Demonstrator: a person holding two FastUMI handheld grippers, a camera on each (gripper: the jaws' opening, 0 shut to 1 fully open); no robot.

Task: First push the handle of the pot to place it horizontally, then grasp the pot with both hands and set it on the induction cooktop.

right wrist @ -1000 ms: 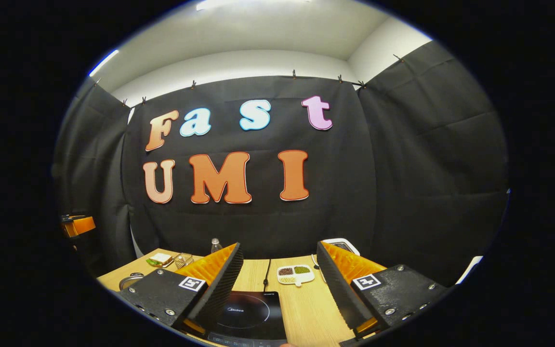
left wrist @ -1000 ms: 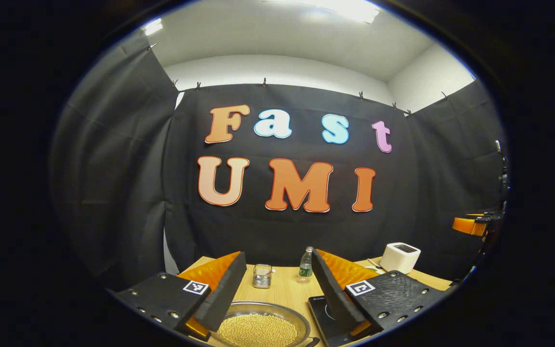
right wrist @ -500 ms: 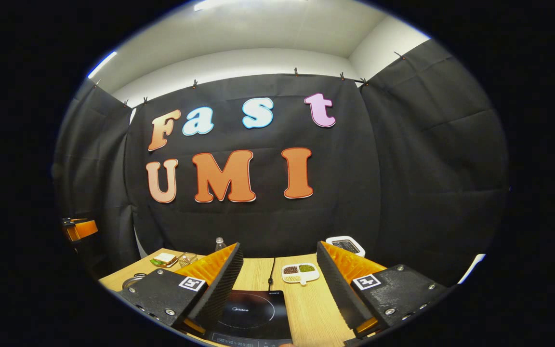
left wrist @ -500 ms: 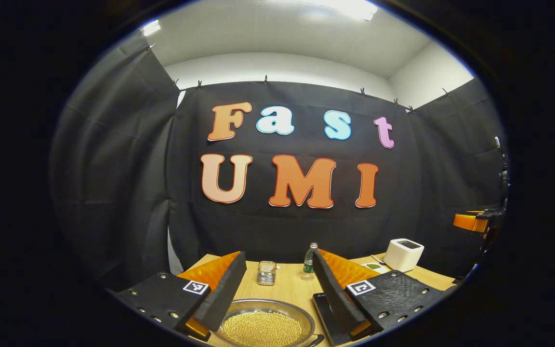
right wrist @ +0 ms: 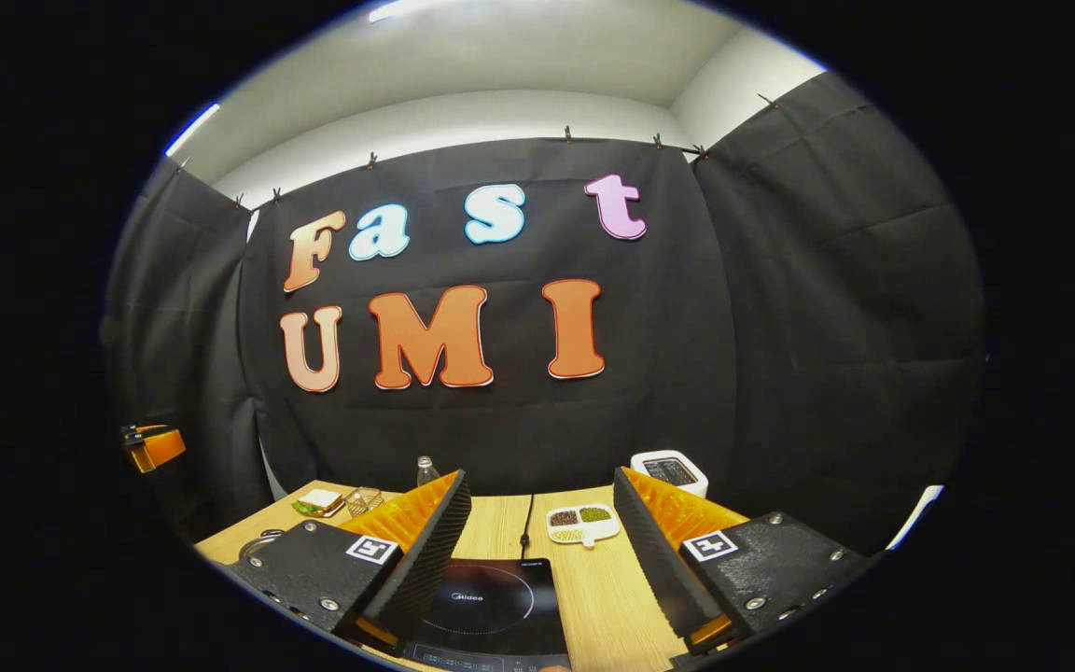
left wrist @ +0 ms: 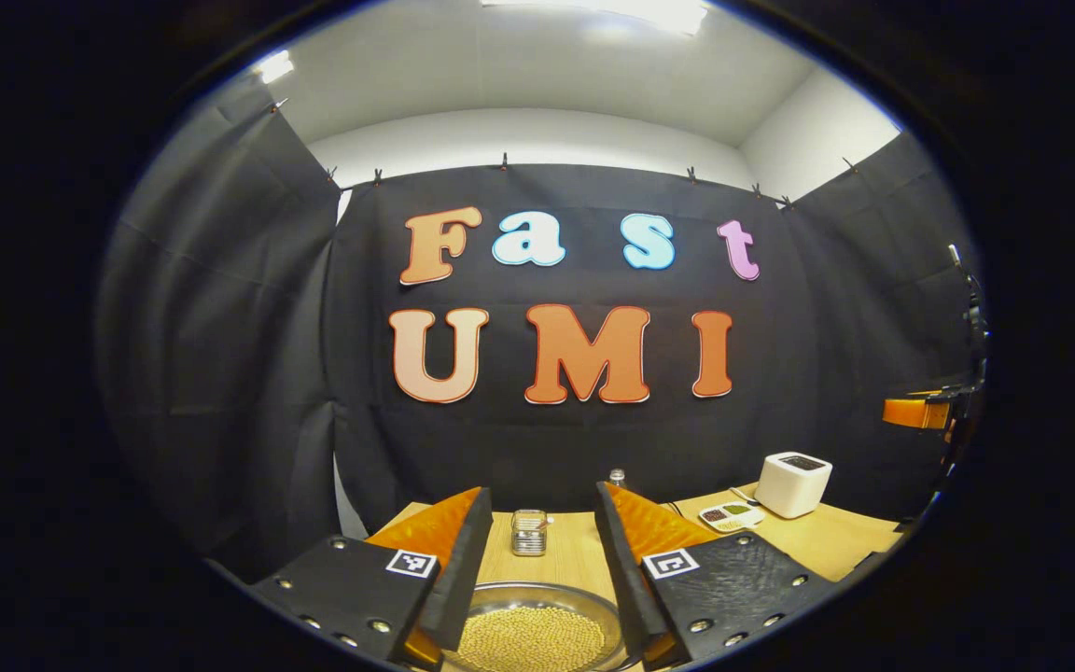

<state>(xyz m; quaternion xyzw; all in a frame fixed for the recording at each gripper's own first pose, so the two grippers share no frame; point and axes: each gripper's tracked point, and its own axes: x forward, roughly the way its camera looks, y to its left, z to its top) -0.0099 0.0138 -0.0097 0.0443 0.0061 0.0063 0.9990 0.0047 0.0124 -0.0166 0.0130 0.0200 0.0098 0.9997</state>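
A shallow steel pot (left wrist: 537, 635) full of small yellow beans sits on the wooden table, low in the left gripper view. My left gripper (left wrist: 539, 492) hovers just above and behind it, open, with the pot between its two fingers and nothing touched. The pot's handle is hidden. In the right gripper view the black induction cooktop (right wrist: 493, 609) lies flat under my right gripper (right wrist: 539, 476), which is open and empty. A bit of the pot's steel rim (right wrist: 259, 540) peeks out left of the right gripper's left finger.
A small glass jar (left wrist: 529, 532) stands behind the pot, and a bottle cap (left wrist: 617, 476) shows past the right finger. A white toaster (right wrist: 670, 469), a divided dish of beans (right wrist: 579, 525), the cooktop's cord (right wrist: 526, 523), a sandwich (right wrist: 318, 504) and a wire basket (right wrist: 363, 501) line the back.
The left gripper has shifted left so the pot now sits centred between its fingers, which stand a little closer together; the cooktop has slipped behind its right finger. The right gripper has barely moved.
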